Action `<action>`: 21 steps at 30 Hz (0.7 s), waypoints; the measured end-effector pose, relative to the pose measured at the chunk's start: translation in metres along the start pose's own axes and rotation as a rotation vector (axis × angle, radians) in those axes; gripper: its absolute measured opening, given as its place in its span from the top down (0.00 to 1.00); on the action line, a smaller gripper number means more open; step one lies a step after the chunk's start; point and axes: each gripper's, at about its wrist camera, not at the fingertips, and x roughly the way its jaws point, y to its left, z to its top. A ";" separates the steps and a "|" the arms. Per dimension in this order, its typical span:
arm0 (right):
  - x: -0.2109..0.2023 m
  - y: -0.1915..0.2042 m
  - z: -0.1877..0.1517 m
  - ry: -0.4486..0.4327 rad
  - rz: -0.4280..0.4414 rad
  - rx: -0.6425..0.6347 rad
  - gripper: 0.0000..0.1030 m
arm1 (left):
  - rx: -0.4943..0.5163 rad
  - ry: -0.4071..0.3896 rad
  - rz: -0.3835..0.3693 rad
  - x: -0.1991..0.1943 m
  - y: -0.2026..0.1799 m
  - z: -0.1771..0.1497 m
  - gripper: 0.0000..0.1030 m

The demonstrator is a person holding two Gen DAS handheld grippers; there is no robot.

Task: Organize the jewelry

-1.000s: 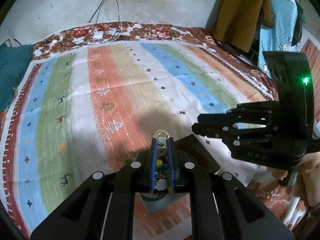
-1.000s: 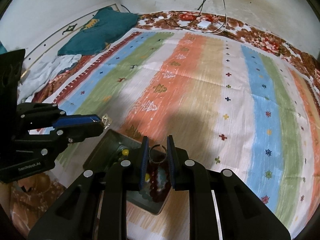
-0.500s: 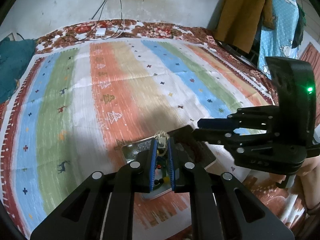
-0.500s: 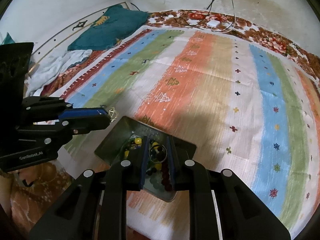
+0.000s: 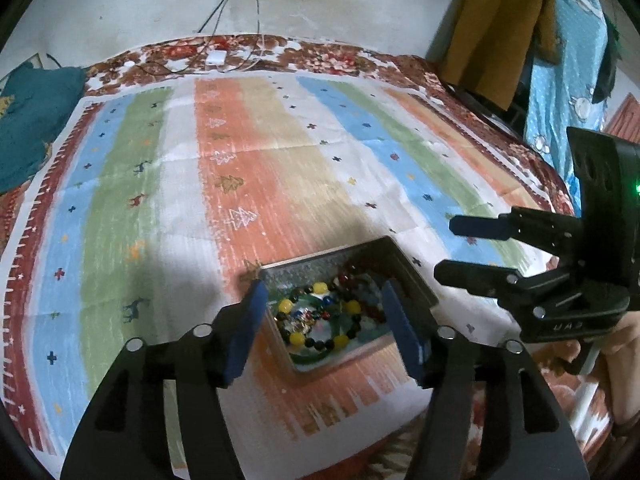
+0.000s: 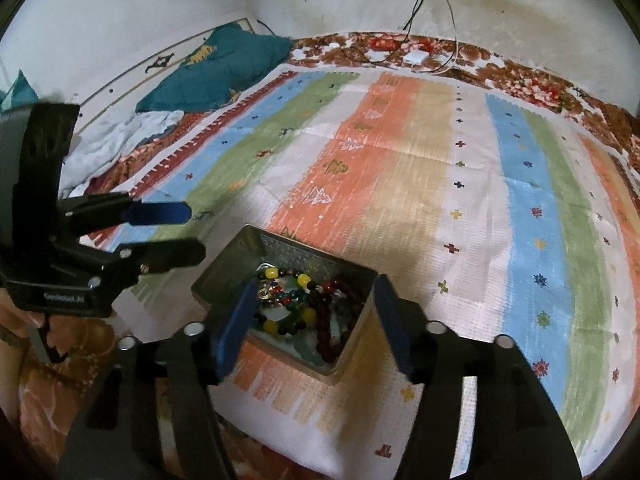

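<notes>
A dark metal box sits on the striped cloth near its front edge; it also shows in the right wrist view. It holds a black-and-yellow bead bracelet, dark red beads and small shiny pieces. My left gripper is open and empty, jaws wide above the box. My right gripper is open and empty too, above the box from the other side. Each gripper shows in the other's view: the right one, the left one.
The box rests on a striped cloth over a floral bedspread. A teal pillow and pale clothes lie at the far left. A white charger with cables lies by the wall. Clothes hang at the right.
Both grippers were shut on small jewelry pieces; they came down over the box and opened. The pieces are no longer between the fingers.
</notes>
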 end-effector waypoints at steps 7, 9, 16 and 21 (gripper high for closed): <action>-0.009 -0.007 -0.014 -0.001 0.001 0.021 0.27 | 0.000 0.006 -0.002 -0.005 -0.002 -0.009 0.15; -0.012 -0.009 -0.017 -0.009 0.006 0.031 0.22 | -0.003 0.017 0.000 -0.004 -0.001 -0.012 0.07; -0.018 -0.006 -0.027 -0.021 -0.028 0.013 0.06 | 0.028 0.039 0.050 -0.004 -0.010 -0.023 0.06; -0.028 -0.004 -0.031 -0.068 -0.040 0.007 0.06 | 0.040 0.042 0.086 -0.005 -0.015 -0.029 0.06</action>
